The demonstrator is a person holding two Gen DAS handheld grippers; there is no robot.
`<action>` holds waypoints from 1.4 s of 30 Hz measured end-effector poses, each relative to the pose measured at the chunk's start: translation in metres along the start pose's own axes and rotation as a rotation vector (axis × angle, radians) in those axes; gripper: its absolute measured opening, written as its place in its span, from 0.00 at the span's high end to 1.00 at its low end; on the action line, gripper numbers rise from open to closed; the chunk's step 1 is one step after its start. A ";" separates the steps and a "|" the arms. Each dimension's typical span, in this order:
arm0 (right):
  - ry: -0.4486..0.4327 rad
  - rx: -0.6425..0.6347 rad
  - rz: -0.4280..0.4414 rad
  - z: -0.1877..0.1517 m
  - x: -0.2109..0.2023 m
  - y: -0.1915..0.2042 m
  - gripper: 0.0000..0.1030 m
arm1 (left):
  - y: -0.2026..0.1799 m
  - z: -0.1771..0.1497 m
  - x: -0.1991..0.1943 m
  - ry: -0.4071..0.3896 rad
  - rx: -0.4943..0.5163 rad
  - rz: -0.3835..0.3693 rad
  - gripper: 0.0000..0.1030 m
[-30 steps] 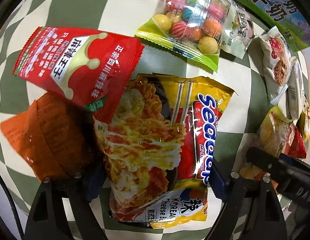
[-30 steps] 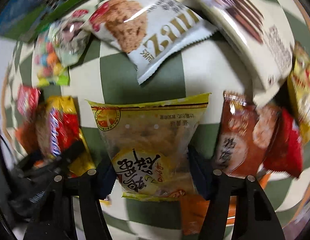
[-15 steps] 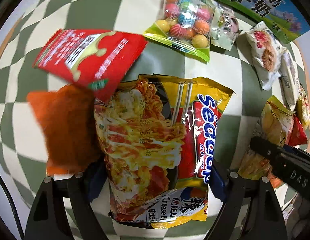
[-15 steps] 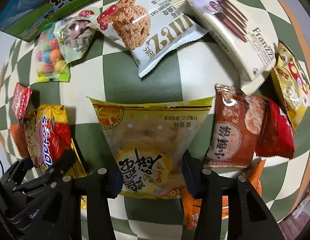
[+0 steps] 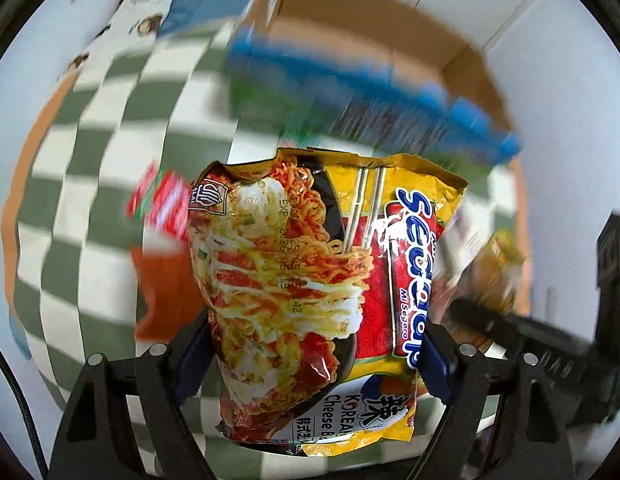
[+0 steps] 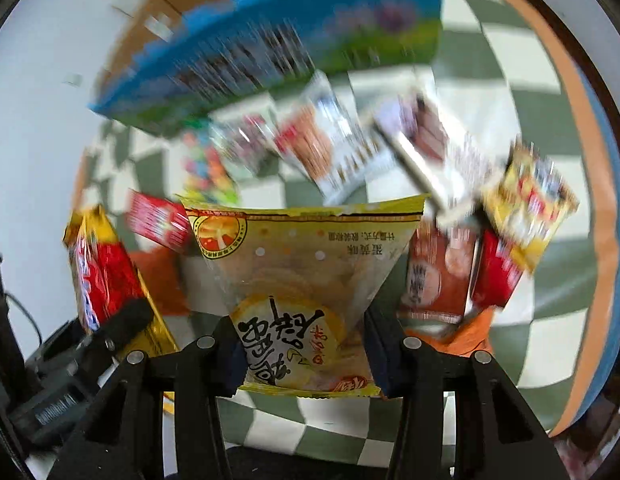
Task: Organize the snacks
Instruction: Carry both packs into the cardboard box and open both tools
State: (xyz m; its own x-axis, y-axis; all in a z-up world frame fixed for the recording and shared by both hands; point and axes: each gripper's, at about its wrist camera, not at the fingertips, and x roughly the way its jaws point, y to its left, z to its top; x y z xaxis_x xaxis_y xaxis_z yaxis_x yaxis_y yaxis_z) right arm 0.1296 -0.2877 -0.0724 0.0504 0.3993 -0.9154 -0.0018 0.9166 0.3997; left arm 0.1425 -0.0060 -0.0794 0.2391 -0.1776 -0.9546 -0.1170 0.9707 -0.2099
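— Both grippers up: left gripper clamped wide across noodle pack, right gripper pinched tight on yellow cake bag.

— Noted. Both packs hanging clear above checkered cloth, short of box.

— Carry level, clear near rim first, release low inside. Jaws firm till then.

— Rest scattered beside box.

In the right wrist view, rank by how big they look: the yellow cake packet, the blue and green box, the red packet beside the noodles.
1. Blue and green box, though blurred.
2. Yellow cake packet, nearest the camera, so flattered.
3. Red packet, smallest.
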 end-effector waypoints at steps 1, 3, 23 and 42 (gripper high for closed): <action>-0.022 -0.009 0.019 0.010 -0.019 0.003 0.51 | -0.002 0.016 -0.009 -0.013 0.002 -0.019 0.17; -0.055 -0.035 0.043 0.031 -0.046 0.016 0.51 | -0.017 0.053 -0.028 -0.044 0.000 -0.052 0.17; 0.018 -0.055 -0.112 0.307 0.050 0.028 0.51 | -0.050 0.321 0.142 0.219 -0.019 0.024 0.19; 0.029 -0.100 -0.176 0.325 0.081 0.001 0.09 | -0.074 0.313 0.130 0.085 0.078 0.144 0.17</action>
State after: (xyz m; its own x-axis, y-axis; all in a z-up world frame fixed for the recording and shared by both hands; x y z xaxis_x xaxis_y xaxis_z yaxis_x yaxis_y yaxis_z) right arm 0.4585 -0.2604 -0.1303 0.0295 0.2313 -0.9724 -0.0949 0.9691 0.2276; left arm 0.4838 -0.0507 -0.1219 0.1422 -0.0461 -0.9888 -0.0677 0.9961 -0.0562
